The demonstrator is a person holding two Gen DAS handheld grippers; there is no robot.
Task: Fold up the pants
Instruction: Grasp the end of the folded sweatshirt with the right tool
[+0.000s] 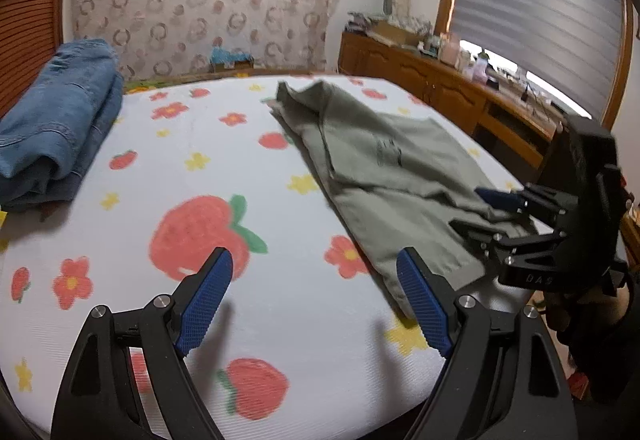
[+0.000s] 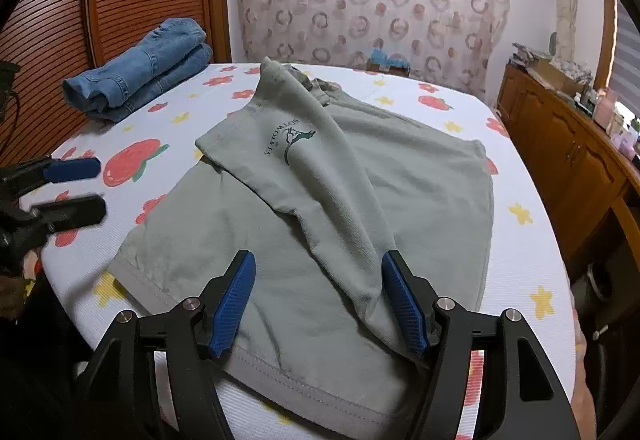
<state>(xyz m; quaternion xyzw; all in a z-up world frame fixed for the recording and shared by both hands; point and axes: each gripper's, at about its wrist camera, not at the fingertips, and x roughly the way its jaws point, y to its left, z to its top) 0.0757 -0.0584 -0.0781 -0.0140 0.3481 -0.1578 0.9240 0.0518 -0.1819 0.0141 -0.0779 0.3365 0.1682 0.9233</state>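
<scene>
Grey-green pants (image 2: 320,180) with a dark printed logo lie spread on the bed, one part folded diagonally across the top. My right gripper (image 2: 319,260) is open over the near hem. A ridge of the folded cloth runs down between its fingers and lies against the right pad (image 2: 404,300). In the left wrist view the same pants (image 1: 400,168) lie to the right, with the right gripper (image 1: 472,209) at their near edge. My left gripper (image 1: 314,260) is open above the bare sheet beside the pants, nothing between its fingers; the right wrist view shows the left gripper (image 2: 99,186) at the far left.
Folded blue jeans (image 2: 148,68) rest at the far left corner of the strawberry-print sheet (image 2: 520,180). A wooden dresser (image 2: 560,144) with clutter on top runs along the right of the bed. A slatted wooden panel (image 2: 140,0) stands behind the jeans.
</scene>
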